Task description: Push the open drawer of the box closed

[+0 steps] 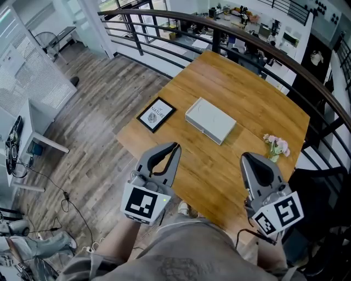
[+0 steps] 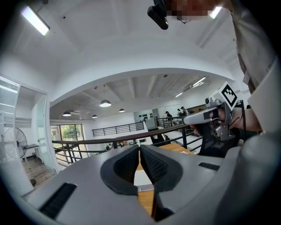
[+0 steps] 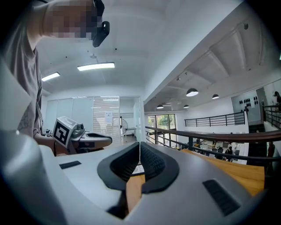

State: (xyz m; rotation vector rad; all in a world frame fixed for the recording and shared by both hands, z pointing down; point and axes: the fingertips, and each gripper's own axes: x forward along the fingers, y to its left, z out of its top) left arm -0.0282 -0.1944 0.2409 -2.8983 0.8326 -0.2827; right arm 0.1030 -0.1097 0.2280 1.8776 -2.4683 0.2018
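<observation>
The box (image 1: 210,121) lies flat near the middle of the table (image 1: 258,110), turned askew to the edges. It is a low white slab with square corners and a matte lid. From this height I cannot tell whether its drawer stands out.

At 9 o'clock from the box, just beside it, lies a black frame (image 1: 156,114) holding a white print. At 4 o'clock, near the table edge, stand pale pink flowers (image 1: 276,146). Bare honey-coloured plank wood lies between the box and the near edge. Beyond the table at 12 o'clock curves a dark metal rail (image 1: 164,13). A grey-brown wood floor (image 1: 104,104) lies far below at 9 o'clock.

The left gripper (image 1: 175,146) hangs at 7 o'clock from the box, over the near table edge and well apart from it. The right gripper (image 1: 244,157) hangs at 5 o'clock. Each is smooth grey plastic with a black-and-white marker cube.

Only the gripper views show the ribbed black pads. The left gripper (image 2: 139,147) has its jaws closed tip to tip with nothing between them, and the box (image 2: 143,178) shows as a white patch below them. The right gripper (image 3: 139,145) is likewise closed and empty. These views also show the white ceiling and round lamps (image 2: 105,103), which the head view does not.
</observation>
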